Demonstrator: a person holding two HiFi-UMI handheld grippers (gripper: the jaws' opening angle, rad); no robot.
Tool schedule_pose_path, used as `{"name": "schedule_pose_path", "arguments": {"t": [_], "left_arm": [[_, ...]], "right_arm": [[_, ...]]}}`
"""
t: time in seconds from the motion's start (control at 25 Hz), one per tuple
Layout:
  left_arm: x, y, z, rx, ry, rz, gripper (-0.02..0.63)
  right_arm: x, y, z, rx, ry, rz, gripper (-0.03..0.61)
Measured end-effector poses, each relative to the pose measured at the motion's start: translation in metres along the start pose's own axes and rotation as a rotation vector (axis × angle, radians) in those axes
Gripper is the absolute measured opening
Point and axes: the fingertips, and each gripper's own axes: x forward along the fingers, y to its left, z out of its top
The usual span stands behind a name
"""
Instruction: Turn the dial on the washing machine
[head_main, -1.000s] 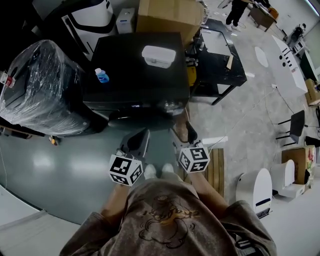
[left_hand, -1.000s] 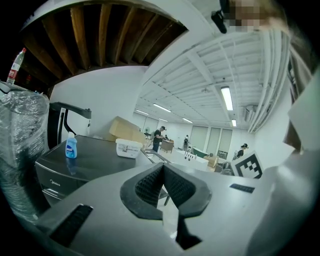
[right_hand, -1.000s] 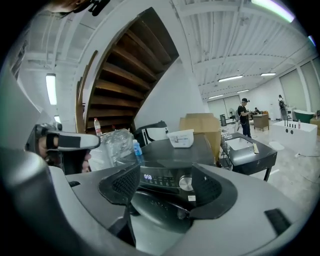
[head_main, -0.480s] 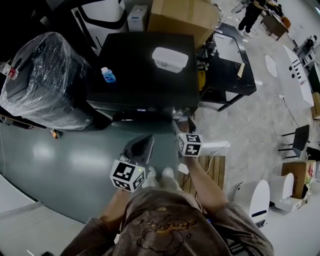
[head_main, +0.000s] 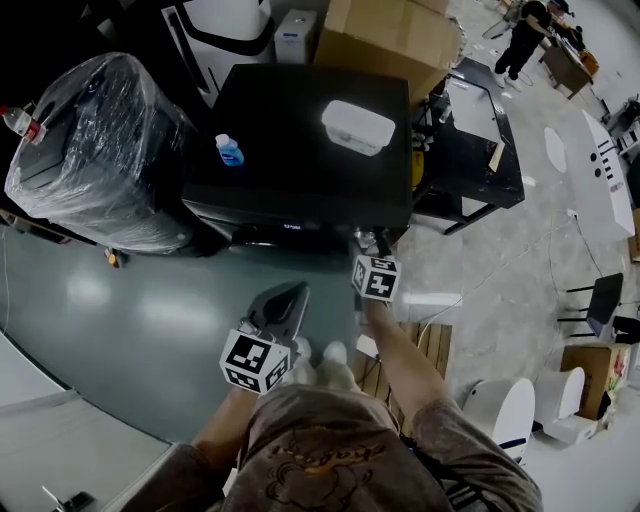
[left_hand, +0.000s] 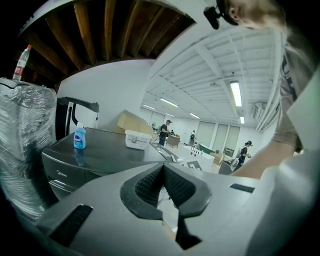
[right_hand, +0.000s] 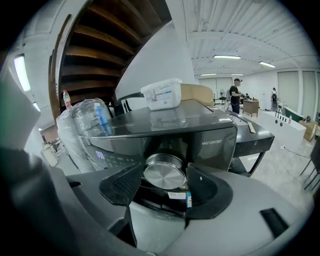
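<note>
Dial: a round brushed-metal dial (right_hand: 164, 171) sits on the right end of the washing machine's front panel. In the head view it is mostly hidden behind the right gripper and hard to make out.
Right gripper (right_hand: 164, 176): the jaws are spread, one pad on each side of the dial. They seem to stand just clear of its rim, though the view is too flat to rule out contact.
Left gripper (left_hand: 163, 172): the jaws are pressed together with nothing between them. It is held low in front of the person, well away from the machine.
Washing machine (head_main: 300, 140): black, seen steeply from above, so its front panel is squeezed to a thin strip. The drum door is cut off from every view.
White tub (head_main: 358, 127): a lidded plastic tub on the machine's top, towards the right rear. The lid is on and the contents are hidden.
Blue bottle (head_main: 229, 150): stands upright near the top's left edge. Its label is too small to read.
Wrapped bulk (head_main: 95, 150): a dark object just left of the machine, swathed in clear film. What it is cannot be told.
Cardboard box (head_main: 390, 35): stands behind the machine, cut off by the frame's top edge, with the inside unseen.
</note>
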Motion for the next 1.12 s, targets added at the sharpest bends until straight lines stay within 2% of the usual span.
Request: {"name": "schedule_pose_path", "arguments": {"t": [0.16,0.36,0.84,1.12], "left_arm": [[0.0,0.002,0.0,0.002,0.005,0.007,-0.008],[0.002,0.0,0.0,0.008,0.013,0.007,-0.008],[-0.002,0.001,-0.005,0.005,0.026,0.016,-0.008],[-0.004,0.0,-0.005,0.01,0.031,0.02,-0.008]], "right_arm": [[0.0,-0.001,-0.001,0.014,0.003,-0.008,0.267],[0.0,-0.002,-0.003,0.105,0.008,0.018,0.264],[0.0,-0.008,-0.007,0.395,-0.081,0.121,0.262],[-0.004,-0.011,-0.003,0.611,-0.153,0.183,0.262]]}}
